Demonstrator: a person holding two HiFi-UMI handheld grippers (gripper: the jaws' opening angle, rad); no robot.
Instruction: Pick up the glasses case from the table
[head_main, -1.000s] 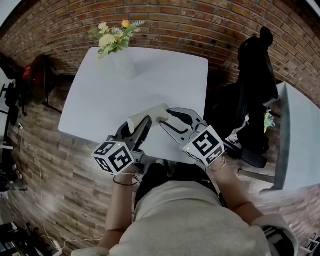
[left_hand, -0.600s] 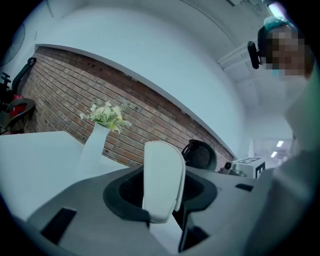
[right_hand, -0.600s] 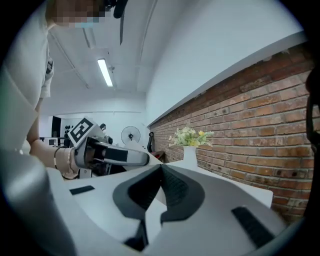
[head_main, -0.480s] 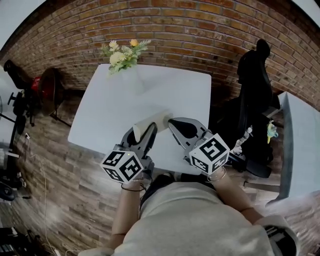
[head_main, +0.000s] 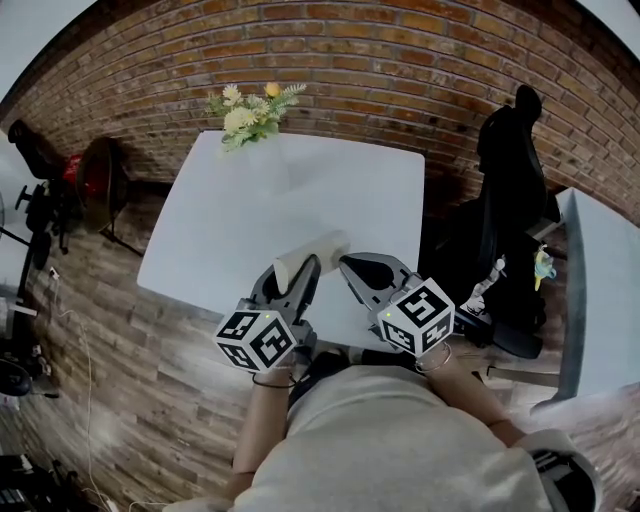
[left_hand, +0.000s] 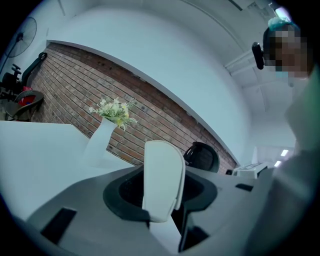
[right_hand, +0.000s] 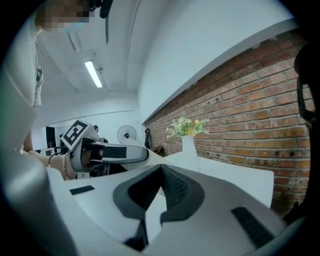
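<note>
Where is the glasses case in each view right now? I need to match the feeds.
Head view: glasses case lower centre, gripped by the left hand-held gripper.
Left gripper view: glasses case lower centre, upright between the jaws.
Right gripper view: I cannot make it out; only the left hand-held gripper shows, middle left.
Shared landmark: the vase of flowers.

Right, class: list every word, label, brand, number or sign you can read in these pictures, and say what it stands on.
No readable text anywhere in these views.
Left marker cube and right marker cube: black-and-white square patterns only, no letters or numbers.
Glasses case: plain white, no print visible.
</note>
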